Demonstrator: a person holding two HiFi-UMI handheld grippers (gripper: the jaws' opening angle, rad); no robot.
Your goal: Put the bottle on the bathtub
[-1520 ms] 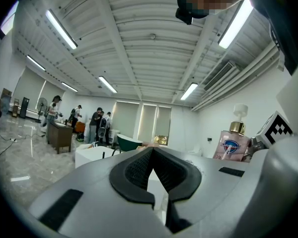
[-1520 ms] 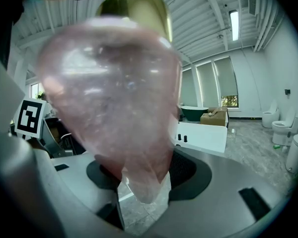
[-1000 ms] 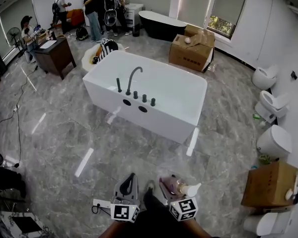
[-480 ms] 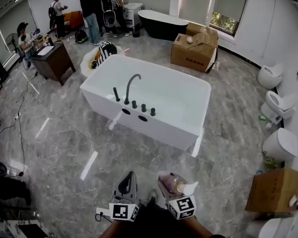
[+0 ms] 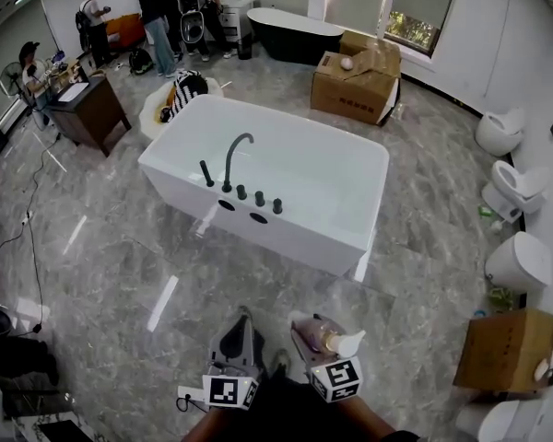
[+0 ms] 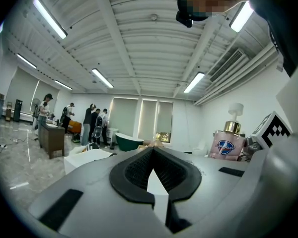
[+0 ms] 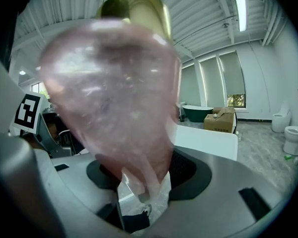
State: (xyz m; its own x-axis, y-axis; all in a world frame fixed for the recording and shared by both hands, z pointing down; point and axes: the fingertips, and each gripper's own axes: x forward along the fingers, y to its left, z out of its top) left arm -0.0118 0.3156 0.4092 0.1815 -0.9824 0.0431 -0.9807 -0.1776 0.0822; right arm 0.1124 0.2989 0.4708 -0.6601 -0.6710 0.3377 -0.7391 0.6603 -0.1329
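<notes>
The pink pump bottle (image 5: 328,341) with a white pump head is held upright in my right gripper (image 5: 310,335), which is shut on its lower body. In the right gripper view the bottle (image 7: 119,93) fills the frame between the pads. My left gripper (image 5: 237,337) is beside it, shut on nothing; its view shows the bottle (image 6: 228,145) to its right. The white bathtub (image 5: 258,233) stands ahead on the grey floor, well apart from both grippers. A black faucet (image 5: 235,159) and knobs sit on its near rim. The tub is also seen in the right gripper view (image 7: 208,140).
Cardboard boxes stand beyond the tub (image 5: 355,81) and at the near right (image 5: 507,353). Toilets (image 5: 521,261) line the right wall. A black tub (image 5: 295,33), a wooden desk (image 5: 85,109) and several people (image 5: 157,7) are at the far left. Marble floor lies between me and the tub.
The view has shifted forward: the bathtub sits slightly larger and further left in frame. Both grippers keep their pose, the right still holding the bottle.
</notes>
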